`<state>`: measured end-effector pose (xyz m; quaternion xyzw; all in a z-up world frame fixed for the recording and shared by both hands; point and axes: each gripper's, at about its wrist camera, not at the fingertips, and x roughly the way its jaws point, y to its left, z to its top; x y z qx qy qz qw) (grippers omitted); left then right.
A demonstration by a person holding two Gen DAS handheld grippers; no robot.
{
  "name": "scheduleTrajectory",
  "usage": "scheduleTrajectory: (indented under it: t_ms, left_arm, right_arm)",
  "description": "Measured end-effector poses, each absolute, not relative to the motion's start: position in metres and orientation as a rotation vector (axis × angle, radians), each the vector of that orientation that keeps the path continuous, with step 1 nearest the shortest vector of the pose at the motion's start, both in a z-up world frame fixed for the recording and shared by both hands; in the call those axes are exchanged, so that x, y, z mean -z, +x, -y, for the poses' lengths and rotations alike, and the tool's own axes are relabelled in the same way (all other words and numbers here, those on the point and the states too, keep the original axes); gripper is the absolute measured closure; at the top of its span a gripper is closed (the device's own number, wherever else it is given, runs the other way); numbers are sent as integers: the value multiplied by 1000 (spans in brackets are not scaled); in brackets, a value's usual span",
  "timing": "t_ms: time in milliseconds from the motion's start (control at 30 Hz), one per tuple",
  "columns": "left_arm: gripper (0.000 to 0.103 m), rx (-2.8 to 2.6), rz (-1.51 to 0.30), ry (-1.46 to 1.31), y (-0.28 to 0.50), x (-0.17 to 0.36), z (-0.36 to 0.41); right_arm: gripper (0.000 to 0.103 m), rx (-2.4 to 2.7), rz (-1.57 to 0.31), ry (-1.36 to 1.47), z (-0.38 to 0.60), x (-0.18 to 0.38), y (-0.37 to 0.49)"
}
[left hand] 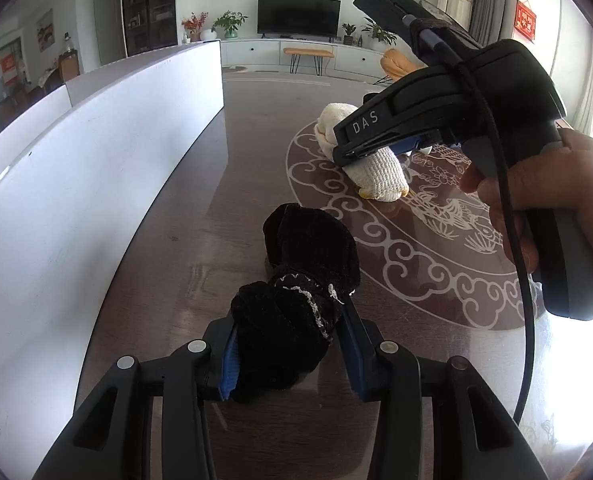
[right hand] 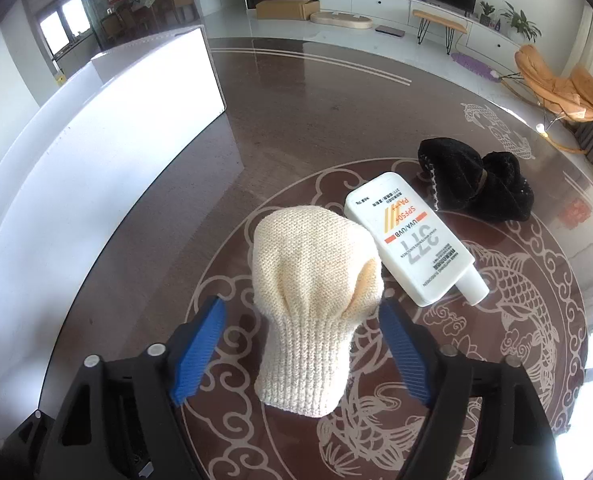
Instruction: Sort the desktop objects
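A tall white panel (right hand: pixel 108 152) stands along the 9 o'clock side of the dark, glossy worktop (right hand: pixel 304 120), whose surface carries a pale ring of scrolls and fish; beyond it lie a living room with a television (left hand: pixel 298 15), a low white cabinet, potted plants and an orange chair (right hand: pixel 564 88). In the right wrist view a white sunscreen bottle (right hand: pixel 410 240) lies flat just at 2 o'clock of the cream knitted glove (right hand: pixel 316 292), its side touching or nearly touching the glove, cap end toward 5 o'clock and flat base toward 11 o'clock. The black glove (right hand: pixel 476 186) sits beyond the bottle at 1 o'clock, just behind its base. The cream glove lies bunched with its long axis running from 6 to 12 o'clock, ribbed cuff nearest the camera and the rounded finger end away from it. The right claw (right hand: pixel 302 348) straddles the cuff: its blue pads (right hand: pixel 198 346) stand apart on either side with a gap showing between each pad and the knit, so it frames the glove without pressing it. In the left wrist view the left claw (left hand: pixel 290 354) is clamped on the near end of the black glove, both blue pads pressed into the dark fabric, and the glove stretches away toward 12 o'clock over the worktop. Past it, at 1 o'clock, the right claw, held in a hand (left hand: pixel 544 196), points down over the cream glove.
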<state>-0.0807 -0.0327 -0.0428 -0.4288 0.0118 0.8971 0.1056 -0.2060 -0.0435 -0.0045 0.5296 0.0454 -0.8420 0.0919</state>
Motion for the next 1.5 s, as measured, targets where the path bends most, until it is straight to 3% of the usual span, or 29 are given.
scheduleTrajectory:
  t_ms: [33,167,433,567,733,900,1033,1100,1167,1233,1300,1367,1500]
  left_arm:
    - [64,-2640,-6,-1262,-81,42,35]
    - [65,-2626,143,-1203,-78,33,48]
    - [65,-2613,233,-1010,-40,-4,52]
    - [65,-2642,443,-928,-22,-43,88]
    - [65,-2800,483,-832,-27,-101,165]
    - [65,-2895,597,-1065,-51,-94,249]
    - [64,-2886,539,-1343,-70,-58,275]
    - [54,-2872,483,-1492,-79,-42,274]
    - [35,-2846,467,-1580,-81,-30,274]
    - [33,-2861,477,-1530,-76,-31,273]
    - [21,-2902,488,-1477,-67,-33,273]
    - [21,-2952,496,-1424,-57,-39,270]
    - [21,-2941,479,-1263,-33,-56,243]
  right_arm:
    - [60,2506,-141,1564,44,7,-204]
    - [60,2525,-99,1452,33,-4,-169]
    - [60,2568,-366,1273,-15,-51,-64]
    - [60,2549,-412,1254,-19,-65,-45]
    - [60,2494,-337,1133,38,-108,-61]
    - [60,2392,-240,939,150,-147,-78]
    - [60,2306,-226,964,239,-135,-106]
    - [59,2293,-267,1025,271,-114,-124]
    - [50,2259,-295,1115,292,-91,-139]
    - [39,2262,-287,1148,295,-76,-146]
    - [27,2305,-228,1094,281,-78,-143]
    - [11,2357,-162,1018,257,-85,-134]
    - [2,2455,-107,901,182,-95,-103]
